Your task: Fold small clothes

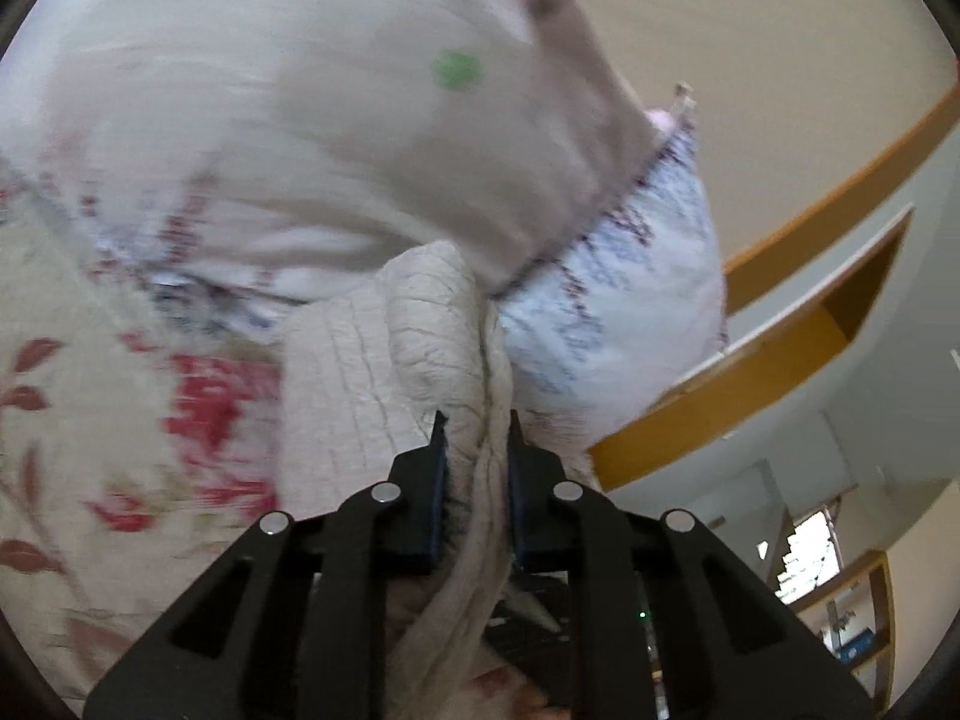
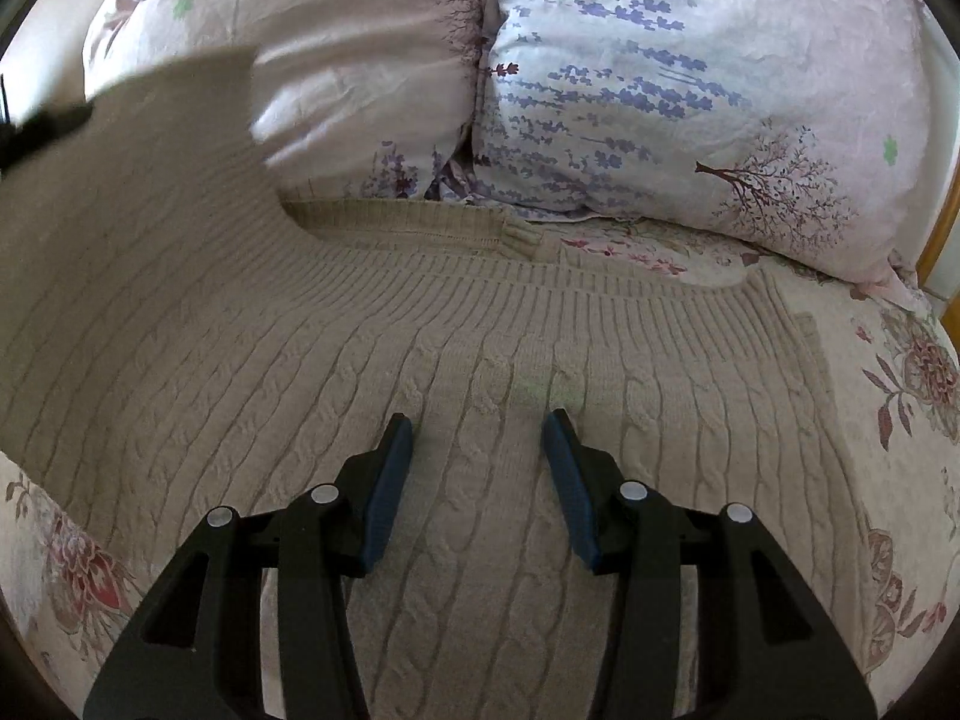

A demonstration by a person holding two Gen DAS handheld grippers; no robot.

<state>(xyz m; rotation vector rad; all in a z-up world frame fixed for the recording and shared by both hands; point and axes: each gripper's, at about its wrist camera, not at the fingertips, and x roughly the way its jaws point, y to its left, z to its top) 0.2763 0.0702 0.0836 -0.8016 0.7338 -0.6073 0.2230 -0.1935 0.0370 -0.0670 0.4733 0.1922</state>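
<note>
The left gripper (image 1: 477, 420) is clenched on a bunched edge of the beige cable-knit sweater (image 2: 480, 372). The right gripper (image 2: 478, 420) hovers released over its spread body, below two floral pillows (image 2: 690, 90).

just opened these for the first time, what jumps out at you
A beige cable-knit sweater fills the bed, lying below two flowery pillows. The left gripper is clamped on a bunched fold of it, lifted at the left, while the right gripper hangs open over its middle.

2 floral pillows (image 2: 690, 90) lean at 12 o'clock on a flowered bedspread (image 2: 900, 420); beige wall (image 1: 750, 60), wooden shelf (image 1: 780, 354) at 3 o'clock.
</note>
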